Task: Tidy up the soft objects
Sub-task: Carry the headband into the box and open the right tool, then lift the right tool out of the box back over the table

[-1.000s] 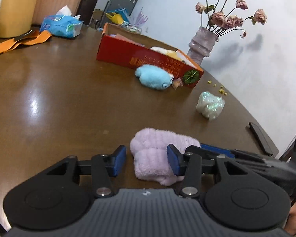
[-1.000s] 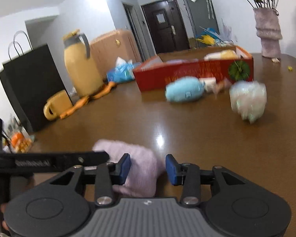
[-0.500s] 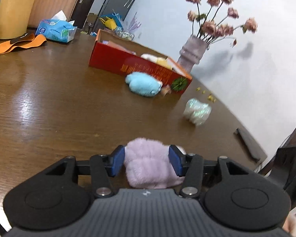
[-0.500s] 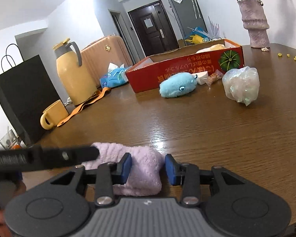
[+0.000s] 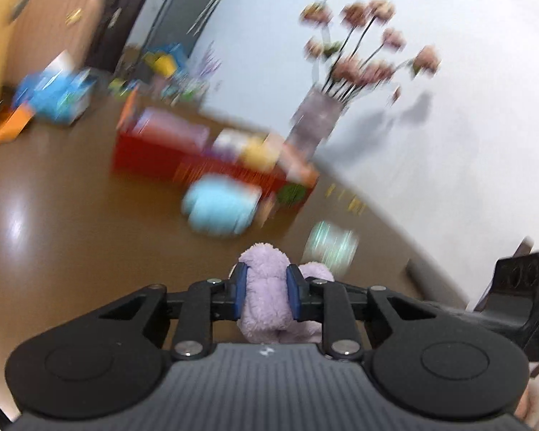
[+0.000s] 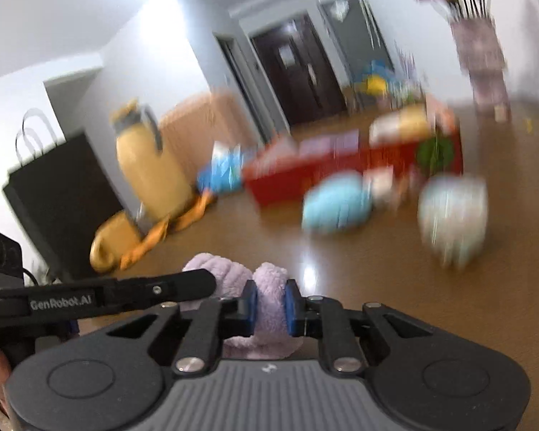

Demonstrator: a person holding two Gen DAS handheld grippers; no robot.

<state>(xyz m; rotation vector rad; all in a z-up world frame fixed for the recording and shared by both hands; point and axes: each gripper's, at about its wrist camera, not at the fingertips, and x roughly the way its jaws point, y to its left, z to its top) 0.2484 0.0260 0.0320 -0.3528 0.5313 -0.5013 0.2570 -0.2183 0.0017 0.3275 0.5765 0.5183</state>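
Note:
A fluffy lilac cloth is pinched between the blue pads of my left gripper, whose jaws are closing on it. The same lilac cloth is squeezed in my right gripper, its jaws closing too, so each gripper holds one end and the cloth hangs just above the brown table. Beyond it lie a light blue plush toy and a pale shiny bundle. A red box with soft things inside stands behind them. The left gripper's finger crosses the right wrist view.
A vase of pink flowers stands by the white wall. A yellow jug, yellow mug, orange strap, black paper bag and blue tissue pack sit at the table's far left. Both views are motion-blurred.
Both grippers went from standing open around the lilac cloth to squeezing it, and both rose with it off the table. The views have tilted and blurred.

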